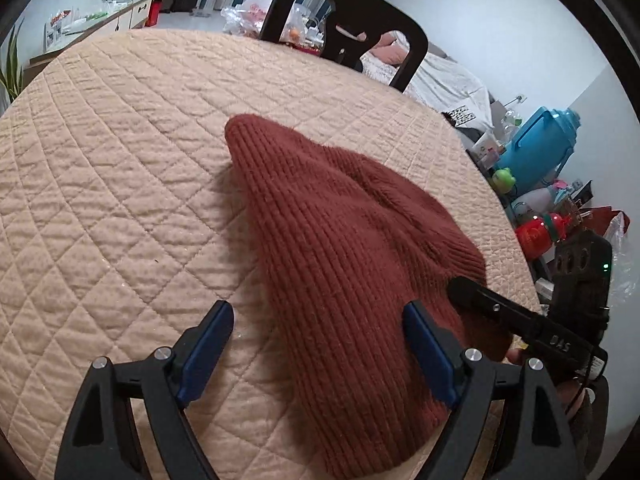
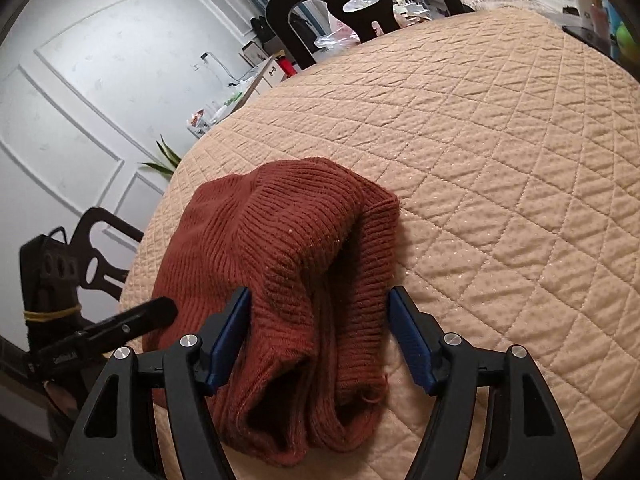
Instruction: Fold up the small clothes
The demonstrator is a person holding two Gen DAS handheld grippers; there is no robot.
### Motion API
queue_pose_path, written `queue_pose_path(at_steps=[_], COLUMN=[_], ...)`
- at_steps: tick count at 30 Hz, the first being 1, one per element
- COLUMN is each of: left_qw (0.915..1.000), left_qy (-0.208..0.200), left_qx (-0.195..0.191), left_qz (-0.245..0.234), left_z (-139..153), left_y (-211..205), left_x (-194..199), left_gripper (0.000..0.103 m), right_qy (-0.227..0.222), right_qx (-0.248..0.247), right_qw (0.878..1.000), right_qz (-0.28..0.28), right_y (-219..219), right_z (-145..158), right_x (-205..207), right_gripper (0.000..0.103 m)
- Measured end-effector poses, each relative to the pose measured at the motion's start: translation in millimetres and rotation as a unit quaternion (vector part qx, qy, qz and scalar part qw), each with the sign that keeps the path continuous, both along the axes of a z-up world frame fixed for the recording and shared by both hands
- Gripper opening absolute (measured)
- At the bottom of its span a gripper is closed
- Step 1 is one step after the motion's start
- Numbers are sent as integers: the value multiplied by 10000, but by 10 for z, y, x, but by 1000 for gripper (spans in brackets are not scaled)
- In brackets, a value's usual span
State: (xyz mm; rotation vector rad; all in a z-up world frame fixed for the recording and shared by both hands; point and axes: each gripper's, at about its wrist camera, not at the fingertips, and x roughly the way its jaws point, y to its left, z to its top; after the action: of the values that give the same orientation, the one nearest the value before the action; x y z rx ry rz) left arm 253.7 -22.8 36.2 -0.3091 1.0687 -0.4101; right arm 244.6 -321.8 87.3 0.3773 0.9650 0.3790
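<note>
A rust-red ribbed knit garment (image 1: 340, 240) lies bunched on the beige quilted table cover (image 1: 120, 160). My left gripper (image 1: 318, 312) is open just above its near end; the right blue pad rests against the knit and the left pad is over bare quilt. In the right wrist view the same knit (image 2: 288, 248) is doubled over with its open hem towards me. My right gripper (image 2: 319, 294) is open and straddles the knit without pinching it. Each view shows a black finger of the other gripper, the right one's (image 1: 472, 294) and the left one's (image 2: 152, 312), beside the knit.
A black chair (image 1: 344, 12) stands at the table's far side, and a second chair (image 2: 100, 256) at its left edge. A blue jug (image 1: 536, 140), toys and bottles crowd a surface beyond the right edge. A plant (image 2: 164, 160) is by the wall.
</note>
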Motion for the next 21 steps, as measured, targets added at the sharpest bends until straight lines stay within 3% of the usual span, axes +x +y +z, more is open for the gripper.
queue_pose_path(at_steps=[3, 6, 8, 10, 16, 21], left_qw=[10000, 10000, 9998, 9995, 9999, 9998], left_qy=[-5, 2, 48, 81, -54, -93], left_qx=[-8, -49, -189, -296, -145, -191], left_qz=[-18, -3, -28, -21, -65, -10], left_z=[-11, -7, -4, 14, 107, 165], left_y=[-20, -16, -17, -19, -76, -35], left_x=[10, 27, 40, 35, 23, 15], left_gripper=[88, 85, 72, 66, 44, 37], right_qy=[-3, 38, 25, -17, -103, -238], right_qx=[-60, -18, 27, -61, -1, 43], right_qw=[10000, 10000, 9999, 9999, 9999, 9997], right_qz=[20, 87, 113, 114, 8, -18], right_y=[12, 29, 28, 47, 40, 95], right_z=[1, -2, 1, 21, 70, 176], right_x=[-1, 0, 1, -19, -59, -116], right_gripper=[66, 52, 45, 42, 35, 32])
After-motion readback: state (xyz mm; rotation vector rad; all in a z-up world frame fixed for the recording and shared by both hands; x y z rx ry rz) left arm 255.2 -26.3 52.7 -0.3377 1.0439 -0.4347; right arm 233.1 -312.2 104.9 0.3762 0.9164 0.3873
